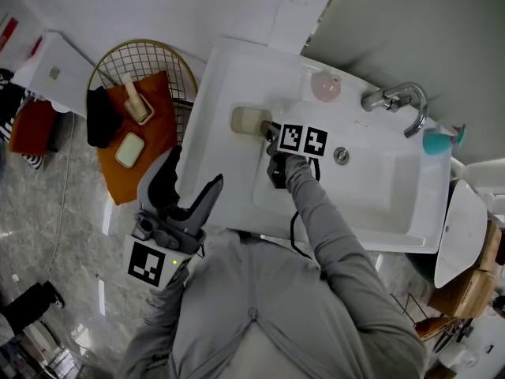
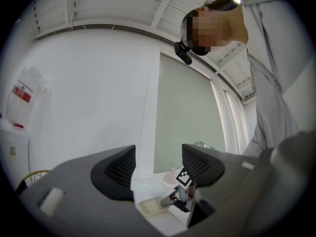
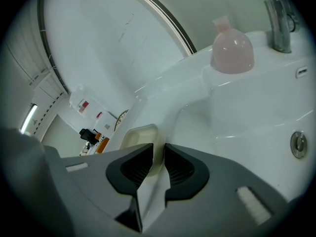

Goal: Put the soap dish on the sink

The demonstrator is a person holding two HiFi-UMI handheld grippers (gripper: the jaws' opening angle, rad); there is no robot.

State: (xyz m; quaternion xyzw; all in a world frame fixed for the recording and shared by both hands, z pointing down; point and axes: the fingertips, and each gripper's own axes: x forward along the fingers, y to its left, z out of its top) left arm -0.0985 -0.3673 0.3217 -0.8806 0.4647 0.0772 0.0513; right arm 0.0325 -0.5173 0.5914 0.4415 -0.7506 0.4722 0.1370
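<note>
Overhead first. Soap dish point(image 1: 248, 120) sits on the flat left ledge of the sink point(image 1: 229, 180), just left of the bowl and well apart from the pink bottle point(image 1: 325, 86) further right on the far rim. My right claw point(image 1: 268, 130) reaches across the bowl to the dish's right-hand end. My left claw point(image 1: 195, 168) hangs off the sink's near-left edge, beside the wire basket point(image 1: 170, 61). It takes no part.

Left claw view. 2 jaws spread wide, nothing between them. Through the gap, well beyond, I see the dish on the ledge with the right claw at its end.

Right claw view. Jaws nearly together, pinching the dish's near wall, 1 pad inside the tray and 1 outside. The dish looks flat on the ledge, not tilted as far as I can tell.

Handling, my guess only. Cream, shallow, thin-walled, rounded corners. Hard plastic or glazed ceramic, can't tell which. Stiff either way, so it won't give under the pads. Probably light. A smooth wall on a smooth ledge means it may slide or swivel under a 1-point pinch. If ceramic, it could chip against the basin. Best hold is the one I have: the short end wall, mid-width, pads well down over the rim. Placement looks done. What's left is letting go cleanly without dragging it towards the bowl.
</note>
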